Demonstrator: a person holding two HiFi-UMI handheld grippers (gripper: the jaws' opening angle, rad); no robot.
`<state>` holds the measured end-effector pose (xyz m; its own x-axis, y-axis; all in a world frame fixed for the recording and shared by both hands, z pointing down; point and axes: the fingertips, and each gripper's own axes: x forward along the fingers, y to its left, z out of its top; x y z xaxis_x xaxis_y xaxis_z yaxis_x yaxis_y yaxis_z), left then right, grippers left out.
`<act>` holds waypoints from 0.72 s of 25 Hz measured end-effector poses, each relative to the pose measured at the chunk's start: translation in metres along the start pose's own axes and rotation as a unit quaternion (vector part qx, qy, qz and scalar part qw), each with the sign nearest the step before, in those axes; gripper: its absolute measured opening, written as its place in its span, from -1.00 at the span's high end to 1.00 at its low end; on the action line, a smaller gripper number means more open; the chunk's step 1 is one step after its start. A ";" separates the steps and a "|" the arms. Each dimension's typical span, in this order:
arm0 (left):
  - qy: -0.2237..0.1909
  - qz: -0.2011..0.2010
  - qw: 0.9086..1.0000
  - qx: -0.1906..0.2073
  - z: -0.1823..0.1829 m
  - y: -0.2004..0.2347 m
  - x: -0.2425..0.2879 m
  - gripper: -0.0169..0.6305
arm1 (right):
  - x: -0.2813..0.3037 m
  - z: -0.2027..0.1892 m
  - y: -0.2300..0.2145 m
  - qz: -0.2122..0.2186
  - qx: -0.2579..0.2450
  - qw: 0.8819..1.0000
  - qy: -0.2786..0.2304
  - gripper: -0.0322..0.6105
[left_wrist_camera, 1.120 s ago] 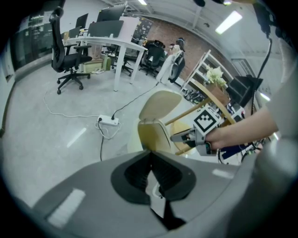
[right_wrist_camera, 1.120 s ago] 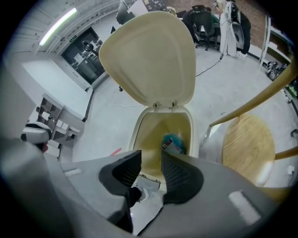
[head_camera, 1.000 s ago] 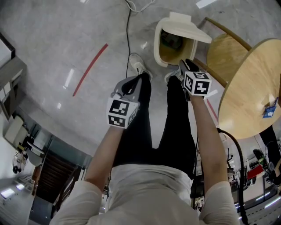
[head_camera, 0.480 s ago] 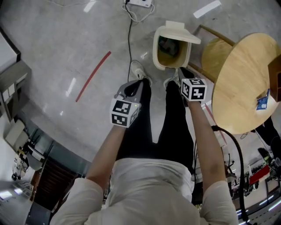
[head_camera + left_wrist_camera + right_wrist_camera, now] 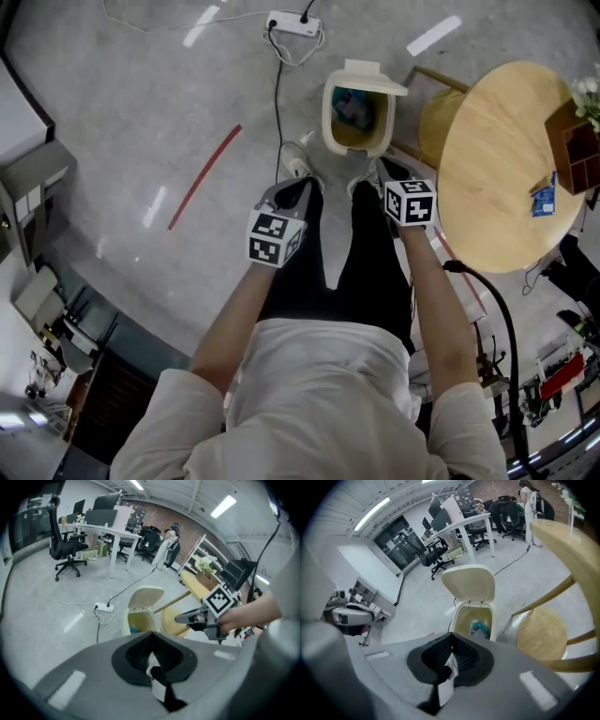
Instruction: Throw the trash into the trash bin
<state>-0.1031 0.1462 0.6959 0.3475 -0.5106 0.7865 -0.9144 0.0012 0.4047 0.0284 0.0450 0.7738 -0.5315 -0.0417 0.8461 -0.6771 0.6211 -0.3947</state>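
Observation:
The cream trash bin [image 5: 329, 112] stands open on the grey floor by my feet, its lid [image 5: 373, 73] tipped back. A blue and white piece of trash [image 5: 354, 107] lies inside, also seen in the right gripper view [image 5: 479, 629]. My right gripper [image 5: 389, 171] hangs just short of the bin, above my right shoe. Its jaws have just closed and are shut with nothing between them [image 5: 451, 638]. My left gripper [image 5: 287, 190] is level with it over my left shoe, its jaws also together and empty [image 5: 151, 637]. The bin [image 5: 142, 617] lies ahead of it.
A round wooden table [image 5: 497, 169] stands at the right with a wooden box [image 5: 574, 141] and a blue packet [image 5: 542, 197] on it. A wooden stool [image 5: 433, 127] sits beside the bin. A power strip [image 5: 289, 23] with its cable and a red tape line [image 5: 203, 176] lie on the floor.
Both grippers have risen and drawn back from the bin. The right one was at the bin's rim; it is now over my shoe. The bin looks smaller and farther.

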 end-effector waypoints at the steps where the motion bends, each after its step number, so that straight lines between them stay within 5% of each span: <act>1: -0.001 -0.002 1.000 -0.001 0.003 -0.004 -0.004 0.94 | -0.008 0.002 0.003 0.001 0.002 1.000 -0.005 0.89; 18: -0.019 -0.026 0.999 0.038 0.066 -0.057 -0.077 0.93 | -0.134 0.038 0.052 0.011 -0.019 0.998 -0.056 0.89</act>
<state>-0.0910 0.1292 0.5812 0.3885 -0.5408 0.7461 -0.9086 -0.0902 0.4077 0.0454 0.0530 0.6264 -0.6005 -0.1143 0.7914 -0.6466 0.6518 -0.3964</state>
